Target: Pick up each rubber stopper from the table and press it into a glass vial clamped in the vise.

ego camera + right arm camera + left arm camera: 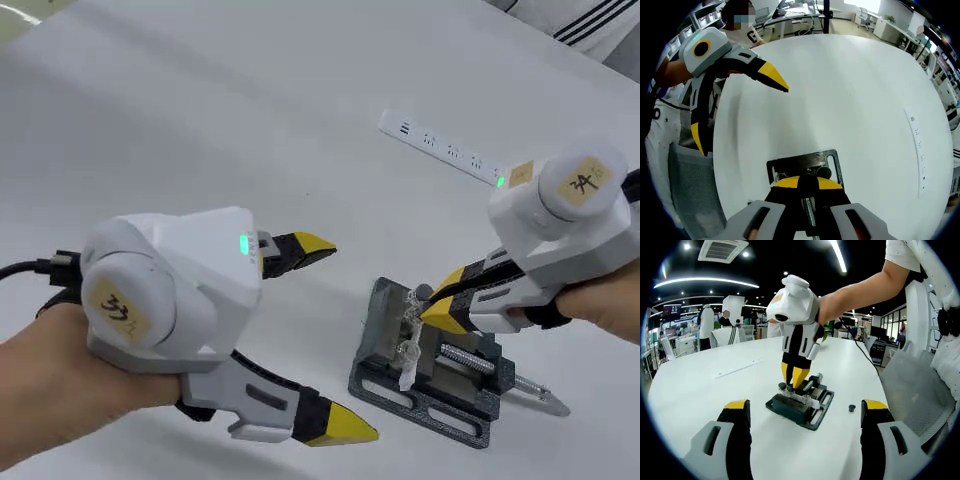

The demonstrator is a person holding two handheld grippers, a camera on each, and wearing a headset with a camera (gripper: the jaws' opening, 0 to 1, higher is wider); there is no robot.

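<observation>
I see my right hand-held gripper (pixel 438 297) clenched just above the glass vials (pixel 408 345) in the vise (pixel 425 400), my left hand-held gripper (pixel 345 338) released, and one rubber stopper (pixel 852 407) loose on the table (pixel 250 130).

Whether the right tool (pixel 807 183) grips anything is hidden (its own tips cover the vise (pixel 795 164) top).

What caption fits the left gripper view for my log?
Right tongs, tips together, reach down to the vise on the white table; left tongs stand open, one loose stopper beside the vise.
</observation>
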